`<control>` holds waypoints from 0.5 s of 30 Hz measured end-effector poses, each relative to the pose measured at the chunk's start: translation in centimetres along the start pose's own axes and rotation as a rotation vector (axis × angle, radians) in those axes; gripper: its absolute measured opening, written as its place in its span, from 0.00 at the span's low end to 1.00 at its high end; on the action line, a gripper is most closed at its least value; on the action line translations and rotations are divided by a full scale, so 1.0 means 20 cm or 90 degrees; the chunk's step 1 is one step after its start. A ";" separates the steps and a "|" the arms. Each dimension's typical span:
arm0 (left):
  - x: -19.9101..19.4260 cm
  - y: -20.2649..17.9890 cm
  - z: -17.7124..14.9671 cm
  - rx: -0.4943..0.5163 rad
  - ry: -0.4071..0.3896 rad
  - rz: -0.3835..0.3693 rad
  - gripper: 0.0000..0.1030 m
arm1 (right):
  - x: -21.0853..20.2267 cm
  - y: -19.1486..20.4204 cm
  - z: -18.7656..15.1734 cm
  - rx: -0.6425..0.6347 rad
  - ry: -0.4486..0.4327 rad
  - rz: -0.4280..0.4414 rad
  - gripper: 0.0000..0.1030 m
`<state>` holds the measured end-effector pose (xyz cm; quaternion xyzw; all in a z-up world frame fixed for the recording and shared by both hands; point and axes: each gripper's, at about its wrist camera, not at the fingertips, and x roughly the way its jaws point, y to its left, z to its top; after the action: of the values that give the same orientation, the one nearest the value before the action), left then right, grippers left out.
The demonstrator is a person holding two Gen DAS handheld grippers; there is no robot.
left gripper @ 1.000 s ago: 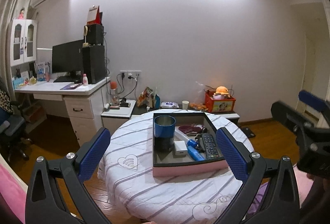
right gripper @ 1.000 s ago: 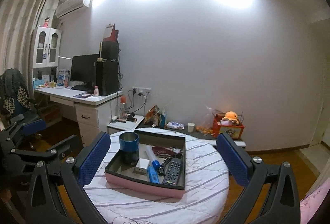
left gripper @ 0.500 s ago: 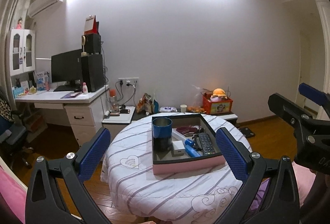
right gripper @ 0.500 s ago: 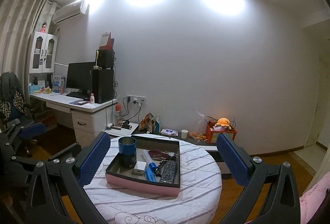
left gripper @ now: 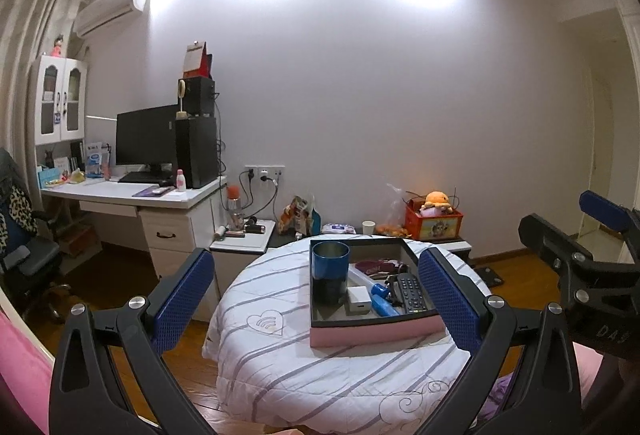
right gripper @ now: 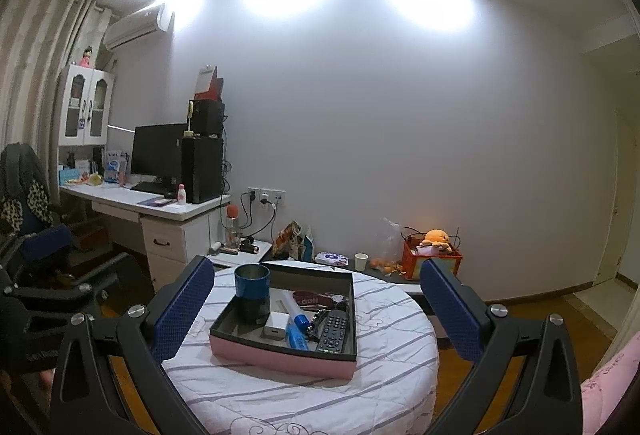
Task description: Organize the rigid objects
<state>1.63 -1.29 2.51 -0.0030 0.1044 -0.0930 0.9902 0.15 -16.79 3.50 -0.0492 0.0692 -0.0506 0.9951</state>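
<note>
A pink box with a dark inside (left gripper: 376, 333) (right gripper: 280, 355) sits on a round table with a striped white cloth (left gripper: 280, 355) (right gripper: 384, 375). In it stand a blue cup (left gripper: 330, 271) (right gripper: 252, 285), a white cube (left gripper: 359, 299) (right gripper: 276, 323), a blue tube (left gripper: 383, 302) (right gripper: 298, 333), a black remote (left gripper: 412, 293) (right gripper: 334, 331) and a dark red pouch (left gripper: 376, 267) (right gripper: 316, 301). My left gripper (left gripper: 316, 299) and my right gripper (right gripper: 316, 305) are open, empty and well back from the table. The right gripper also shows at the right edge of the left wrist view (left gripper: 588, 255).
A white desk (left gripper: 132, 195) (right gripper: 144, 205) with a monitor and a black tower stands at the left wall. An office chair (left gripper: 24, 259) is at far left. A low shelf with a red toy box (left gripper: 434, 223) (right gripper: 432, 259) runs behind the table. Wooden floor surrounds it.
Both grippers have pulled back and risen away from the table, so the box and table look smaller and lower. Both stay open and empty.
</note>
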 end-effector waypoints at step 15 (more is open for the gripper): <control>0.04 -0.03 -0.01 0.016 0.011 -0.004 1.00 | -0.01 -0.02 -0.01 0.008 0.008 -0.007 1.00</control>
<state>2.24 -2.01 2.15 0.0101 0.1114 -0.0976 0.9889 -0.17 -17.09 3.28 -0.0433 0.0751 -0.0564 0.9946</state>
